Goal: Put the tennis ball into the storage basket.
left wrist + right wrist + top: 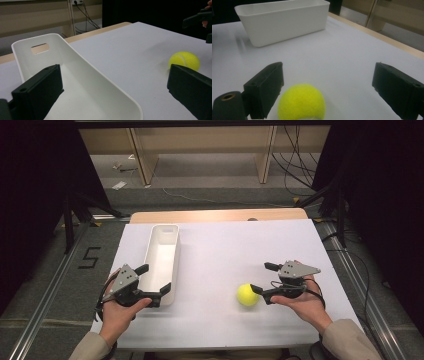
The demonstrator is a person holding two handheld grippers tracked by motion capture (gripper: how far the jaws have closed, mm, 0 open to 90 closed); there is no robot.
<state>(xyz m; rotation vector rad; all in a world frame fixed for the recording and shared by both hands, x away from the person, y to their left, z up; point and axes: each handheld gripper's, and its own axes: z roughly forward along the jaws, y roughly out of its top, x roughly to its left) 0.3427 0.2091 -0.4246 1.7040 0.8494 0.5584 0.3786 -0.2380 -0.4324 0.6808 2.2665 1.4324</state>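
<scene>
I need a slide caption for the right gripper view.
Open right gripper closing in on a yellow ball, white bin behind.

The white bin (82, 82) is seen between the 2 spread jaws; the yellow ball (184, 60) lies just beyond the right-hand jaw.

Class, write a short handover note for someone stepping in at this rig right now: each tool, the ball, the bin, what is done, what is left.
Left tool: open, straddling the near end of the long white plastic bin, holding nothing.
Right tool: open, jaws set wide beside the fuzzy yellow tennis ball, no grip on it.
Ball lies on the white table, right of the bin.
Done: the approach to the ball.
Left: probably close on the ball, lift it, drop it in the bin.
</scene>
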